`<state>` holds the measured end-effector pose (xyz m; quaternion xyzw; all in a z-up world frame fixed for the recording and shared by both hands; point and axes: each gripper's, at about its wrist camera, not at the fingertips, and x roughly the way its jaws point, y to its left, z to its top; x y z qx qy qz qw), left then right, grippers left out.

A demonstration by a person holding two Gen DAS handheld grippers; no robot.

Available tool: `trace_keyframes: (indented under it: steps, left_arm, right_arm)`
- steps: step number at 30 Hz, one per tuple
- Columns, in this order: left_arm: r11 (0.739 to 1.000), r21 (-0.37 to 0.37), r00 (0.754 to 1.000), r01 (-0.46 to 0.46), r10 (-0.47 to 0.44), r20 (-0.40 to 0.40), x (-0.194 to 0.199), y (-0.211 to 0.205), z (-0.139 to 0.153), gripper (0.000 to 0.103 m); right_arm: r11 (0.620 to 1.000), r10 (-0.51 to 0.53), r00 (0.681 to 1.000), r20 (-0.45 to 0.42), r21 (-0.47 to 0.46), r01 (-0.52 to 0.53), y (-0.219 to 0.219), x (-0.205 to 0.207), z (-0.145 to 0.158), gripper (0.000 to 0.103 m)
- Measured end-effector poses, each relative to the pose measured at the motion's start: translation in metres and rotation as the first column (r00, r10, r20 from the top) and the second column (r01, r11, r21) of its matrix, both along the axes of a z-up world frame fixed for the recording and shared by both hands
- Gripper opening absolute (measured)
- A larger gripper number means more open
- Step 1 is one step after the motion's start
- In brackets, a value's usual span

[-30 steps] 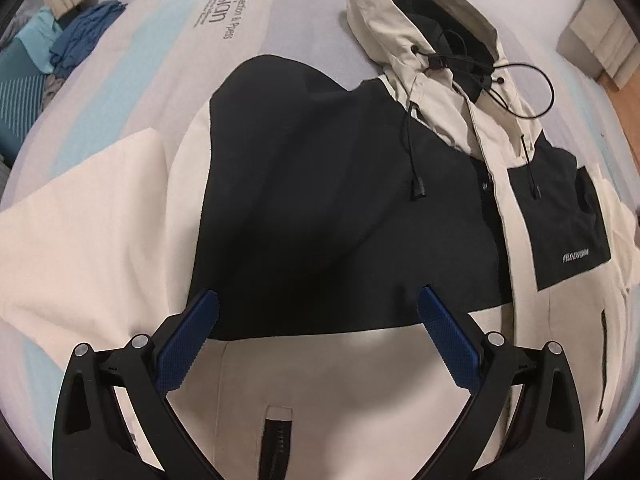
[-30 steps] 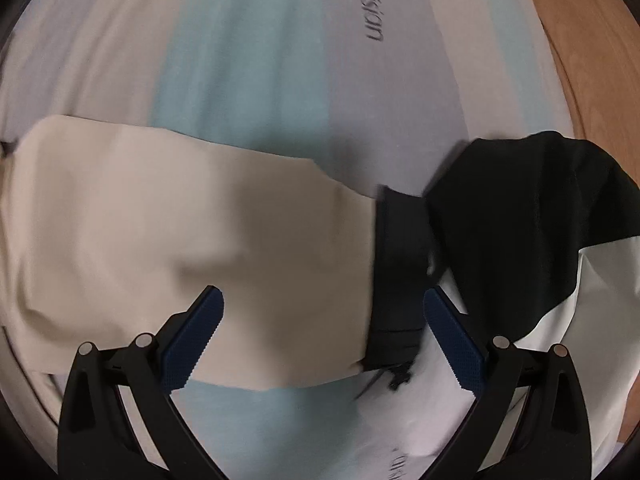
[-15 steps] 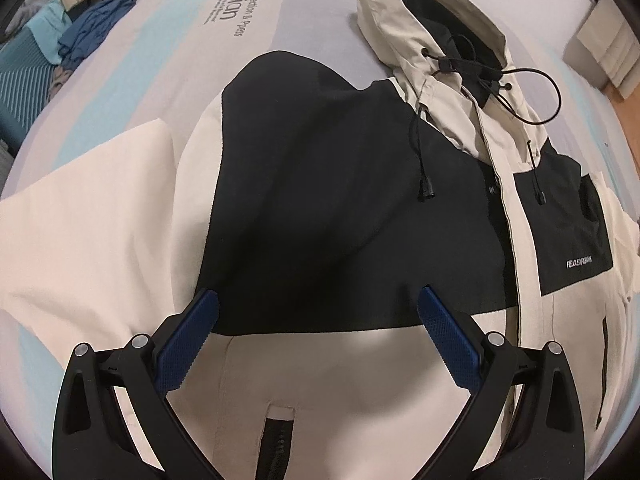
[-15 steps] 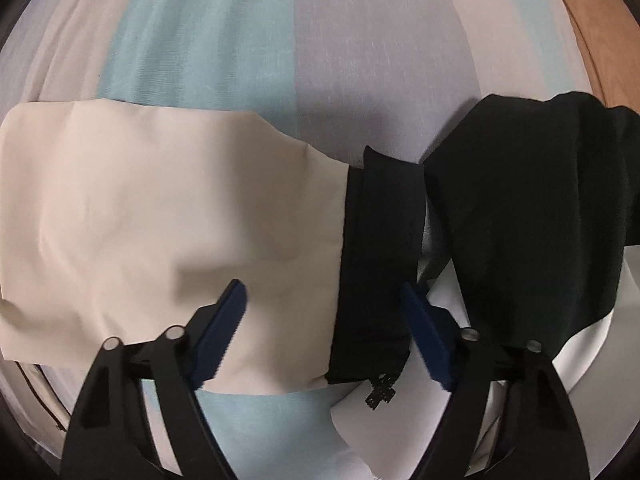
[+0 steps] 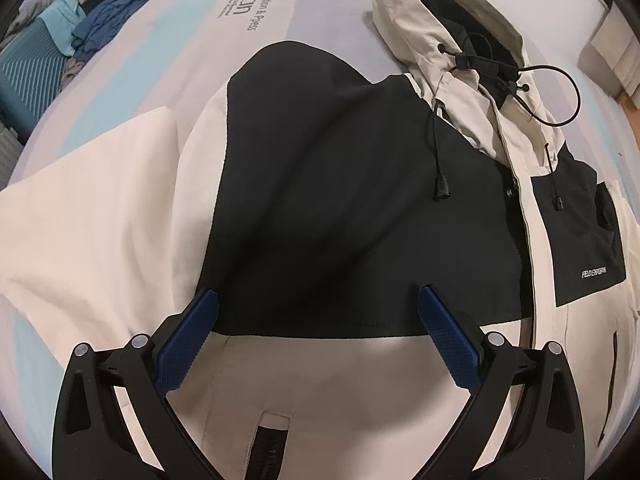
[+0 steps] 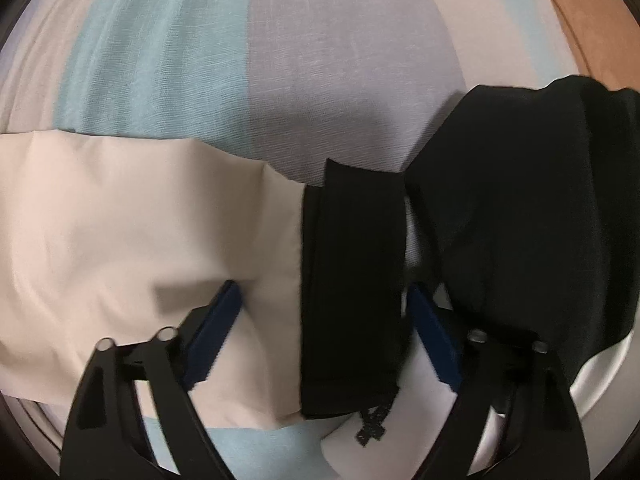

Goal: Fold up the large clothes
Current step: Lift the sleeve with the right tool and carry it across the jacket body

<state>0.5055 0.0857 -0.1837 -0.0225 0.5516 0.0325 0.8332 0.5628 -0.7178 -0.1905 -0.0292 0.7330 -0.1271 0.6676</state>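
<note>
A cream and black hooded jacket lies front up on the bed, its hood at the far side. My left gripper is open and empty, hovering over the jacket's black chest panel. In the right wrist view a cream sleeve ends in a black cuff. My right gripper is open and straddles the cuff close above it, one blue pad on the cream cloth, the other at the cuff's right edge. A black part of the jacket lies right of the cuff.
The bed sheet is striped in cream, light blue and grey with printed lettering. A pile of blue clothes lies at the far left. Wooden floor shows beyond the bed's right edge.
My right gripper has moved down and closer to the black cuff, and its jaws have narrowed around it. My left gripper has drifted slightly toward the chest panel.
</note>
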Motion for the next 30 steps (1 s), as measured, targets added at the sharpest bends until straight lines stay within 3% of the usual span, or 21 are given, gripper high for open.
trace_keyframes:
  steps: [5, 9, 13, 18, 21, 26, 30]
  left_arm:
    - [1.000, 0.021, 1.000, 0.000, 0.000, -0.011, 0.005, -0.004, 0.002, 0.097]
    - [0.999, 0.038, 1.000, -0.011, 0.012, -0.024, 0.005, -0.009, 0.010, 0.097]
    - [0.999, 0.032, 0.999, -0.037, 0.038, -0.017, 0.005, -0.010, 0.018, 0.097]
    - [0.998, 0.045, 0.999, -0.044, 0.045, -0.015, 0.002, -0.006, 0.021, 0.097]
    - [0.994, 0.105, 1.000, -0.011, 0.012, -0.011, 0.000, -0.004, 0.025, 0.097]
    - [0.993, 0.118, 1.000, -0.013, 0.015, -0.018, 0.001, 0.011, 0.034, 0.097]
    - [0.994, 0.109, 1.000, -0.025, 0.026, -0.007, -0.003, 0.027, 0.041, 0.097]
  right_arm:
    - [0.998, -0.029, 0.999, 0.030, 0.053, 0.027, -0.008, -0.017, -0.004, 0.063]
    - [0.995, -0.063, 0.997, 0.055, 0.087, 0.058, -0.005, -0.033, 0.004, 0.048]
    - [0.992, -0.079, 0.995, 0.053, 0.106, 0.073, -0.005, -0.045, 0.010, 0.042]
    - [0.988, -0.079, 0.993, 0.091, 0.143, 0.065, 0.015, -0.056, 0.035, 0.040]
    - [0.978, -0.067, 0.989, 0.129, 0.206, 0.039, 0.030, -0.061, 0.056, 0.040]
    - [0.966, -0.053, 0.982, 0.182, 0.257, 0.004, 0.051, -0.066, 0.088, 0.040]
    - [0.948, 0.009, 0.972, 0.234, 0.308, -0.083, 0.083, -0.070, 0.115, 0.040]
